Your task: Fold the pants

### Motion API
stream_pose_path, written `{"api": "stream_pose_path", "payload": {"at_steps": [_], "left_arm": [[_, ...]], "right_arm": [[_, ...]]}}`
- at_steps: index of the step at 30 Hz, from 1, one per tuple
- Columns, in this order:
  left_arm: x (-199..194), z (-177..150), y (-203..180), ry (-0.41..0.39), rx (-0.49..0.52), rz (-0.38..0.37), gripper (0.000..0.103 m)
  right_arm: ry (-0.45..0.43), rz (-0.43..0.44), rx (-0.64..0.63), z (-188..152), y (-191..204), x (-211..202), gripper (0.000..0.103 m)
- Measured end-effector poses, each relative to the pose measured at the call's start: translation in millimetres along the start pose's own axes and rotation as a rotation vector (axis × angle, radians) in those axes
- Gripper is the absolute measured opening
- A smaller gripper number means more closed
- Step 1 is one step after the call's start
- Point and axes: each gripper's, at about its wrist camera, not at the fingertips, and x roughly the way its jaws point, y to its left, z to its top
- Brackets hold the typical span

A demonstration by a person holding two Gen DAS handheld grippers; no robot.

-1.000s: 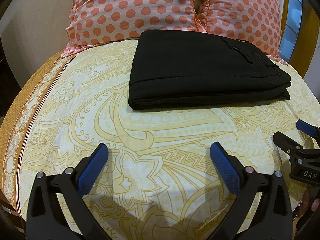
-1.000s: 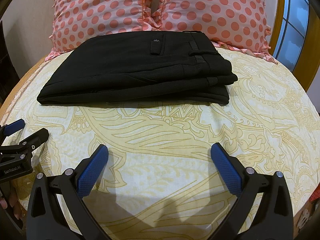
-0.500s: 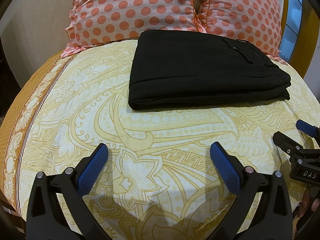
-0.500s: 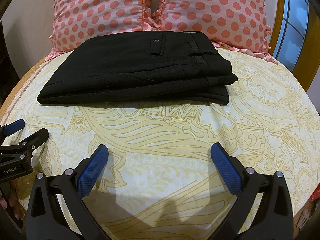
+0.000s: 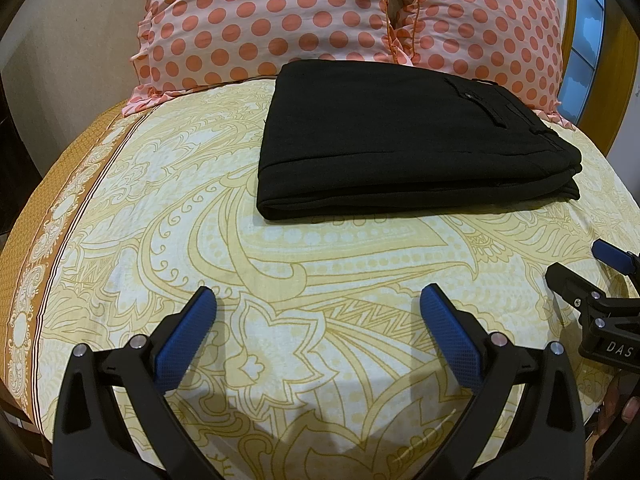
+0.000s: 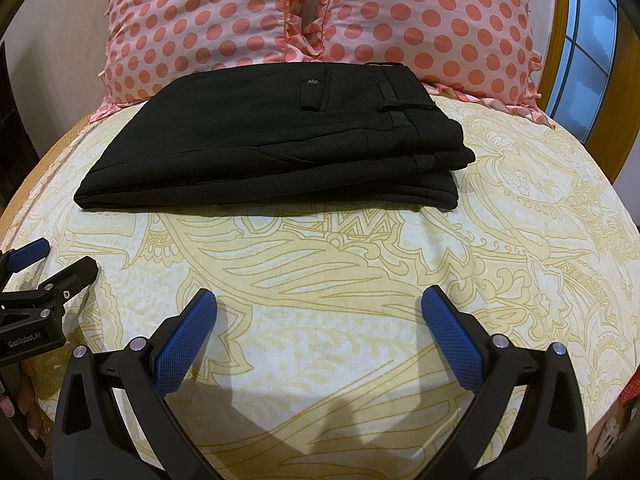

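Black pants (image 5: 400,140) lie folded in a flat rectangular stack on the bed, in front of the pillows; they also show in the right wrist view (image 6: 280,140), waistband to the right. My left gripper (image 5: 318,300) is open and empty, held over the sheet well short of the pants. My right gripper (image 6: 318,300) is open and empty too, equally short of them. Each gripper shows at the edge of the other's view: the right gripper (image 5: 580,268) and the left gripper (image 6: 56,256).
The bed wears a yellow patterned sheet (image 5: 200,240) with an orange border at the left. Two pink polka-dot pillows (image 6: 320,16) stand behind the pants. A wooden frame and window (image 6: 580,52) are at the right.
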Motion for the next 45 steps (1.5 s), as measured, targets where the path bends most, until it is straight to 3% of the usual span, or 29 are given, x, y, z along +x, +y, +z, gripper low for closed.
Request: {"api": "stream_pose_path", "payload": {"at_steps": [21, 45], "left_arm": [[0.2, -0.5, 0.3, 0.002, 0.000, 0.000, 0.101], [3.4, 6.7, -2.0, 0.060, -0.006, -0.004, 0.101]], "right_arm": [[-0.001, 0.000, 0.000, -0.4, -0.1, -0.2, 0.102], [-0.001, 0.000, 0.000, -0.2, 0.1, -0.1, 0.102]]}}
